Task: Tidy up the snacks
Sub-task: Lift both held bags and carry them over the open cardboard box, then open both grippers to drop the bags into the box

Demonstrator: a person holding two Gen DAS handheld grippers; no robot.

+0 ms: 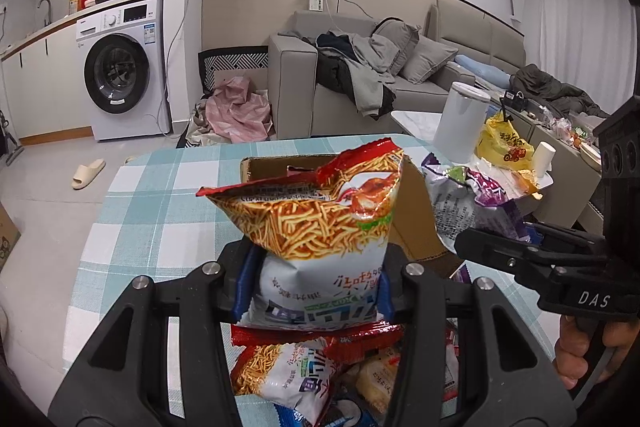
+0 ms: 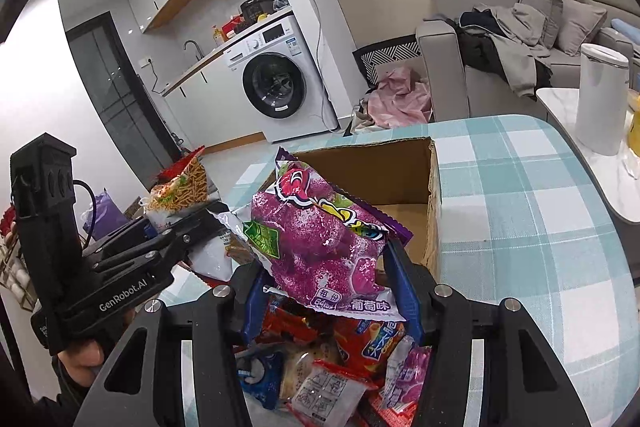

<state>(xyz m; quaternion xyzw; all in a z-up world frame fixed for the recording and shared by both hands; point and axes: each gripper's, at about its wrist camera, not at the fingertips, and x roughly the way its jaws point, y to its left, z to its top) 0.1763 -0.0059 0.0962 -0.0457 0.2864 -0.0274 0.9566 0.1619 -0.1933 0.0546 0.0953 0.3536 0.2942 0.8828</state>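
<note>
My left gripper (image 1: 314, 283) is shut on the lower part of a red-and-white noodle-snack bag (image 1: 316, 219), held upright above the table. Behind the bag stands an open cardboard box (image 1: 416, 215). My right gripper (image 2: 332, 291) is shut on a purple grape snack bag (image 2: 320, 239), just in front of the same box (image 2: 400, 171). Each gripper shows in the other's view: the right gripper (image 1: 480, 239) at the right with the purple bag (image 1: 476, 203), the left gripper (image 2: 200, 219) at the left with the noodle bag (image 2: 180, 191). Several loose snack packs (image 2: 328, 359) lie piled beneath both.
The table wears a teal plaid cloth (image 2: 520, 219). Beyond its right edge a low white table carries a white canister (image 1: 460, 123), a yellow bag (image 1: 500, 143) and a paper cup (image 1: 544, 155). A sofa (image 1: 296, 83) with clothes and a washing machine (image 1: 120, 71) stand further back.
</note>
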